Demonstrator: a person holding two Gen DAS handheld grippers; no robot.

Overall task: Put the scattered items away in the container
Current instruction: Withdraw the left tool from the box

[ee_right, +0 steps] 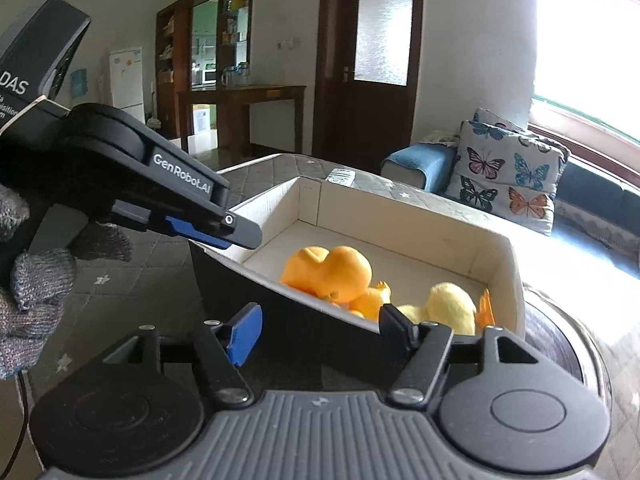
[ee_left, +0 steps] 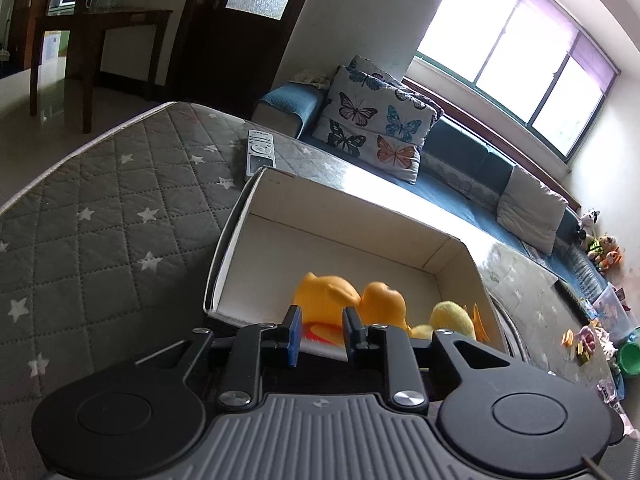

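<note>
A white cardboard box [ee_left: 352, 216] [ee_right: 408, 216] with a dark outside lies on the grey quilted mat. Inside are orange rubber ducks [ee_left: 340, 296] [ee_right: 328, 268] and a pale yellow plush duck [ee_left: 452, 316] [ee_right: 452, 304]. My left gripper [ee_left: 320, 336] is over the box's near wall, jaws a little apart with a white and red thing between them; it also shows from the side in the right wrist view [ee_right: 224, 232], above the box's left wall. My right gripper [ee_right: 316, 332] is open and empty at the box's near wall.
A grey remote [ee_left: 260, 152] [ee_right: 340, 176] lies on the mat beyond the box. A butterfly cushion [ee_left: 376, 124] [ee_right: 508, 172] sits on the blue sofa [ee_left: 480, 168]. Small toys and a green bowl [ee_left: 632, 356] lie at far right.
</note>
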